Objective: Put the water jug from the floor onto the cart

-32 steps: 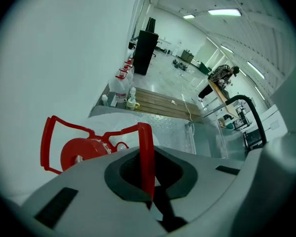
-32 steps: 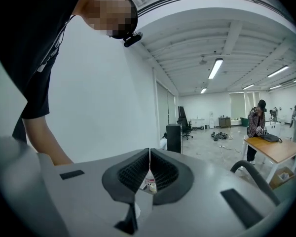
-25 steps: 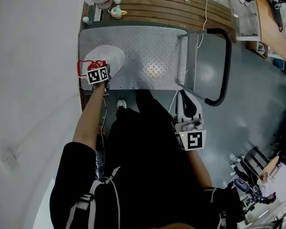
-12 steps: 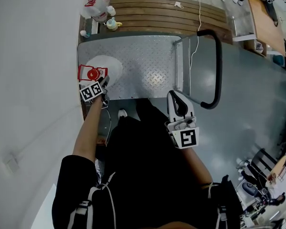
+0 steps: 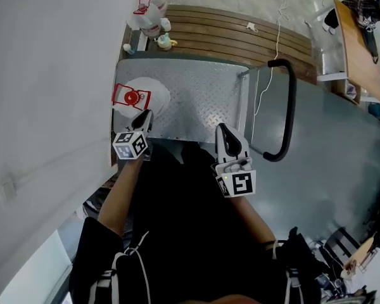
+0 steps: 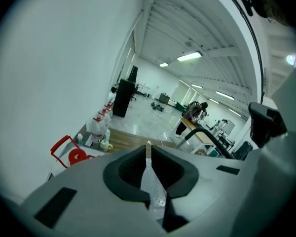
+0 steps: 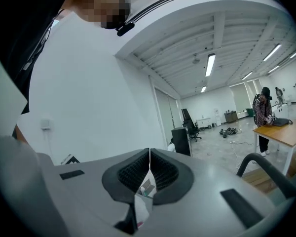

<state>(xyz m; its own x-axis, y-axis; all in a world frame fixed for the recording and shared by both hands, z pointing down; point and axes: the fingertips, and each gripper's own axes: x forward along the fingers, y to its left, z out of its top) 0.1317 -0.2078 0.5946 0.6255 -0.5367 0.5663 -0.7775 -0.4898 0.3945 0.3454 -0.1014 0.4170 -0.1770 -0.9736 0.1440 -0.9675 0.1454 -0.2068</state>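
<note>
The head view shows you one water jug (image 5: 141, 98) upright on the cart's (image 5: 202, 100) left corner, with two more jugs (image 5: 149, 11) beyond. The left gripper view catches only its red cap (image 6: 79, 157). Your left claw (image 5: 144, 119) has just been closing to a narrow, empty slit, and your right claw (image 5: 221, 130) is together and empty.

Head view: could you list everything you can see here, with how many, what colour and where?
water jug: one, white with red handle, on the cart's near left corner
cart: one, grey metal deck, black handle on the right
wooden platform: one, brown slats, beyond the cart
other jugs: a few, white and red, by the wall beyond the cart
left gripper: one, pale grey, beside the water jug, jaws just been closing, nearly together, nothing between
right gripper: one, pale grey, over the cart's near edge, jaws together, empty
</note>
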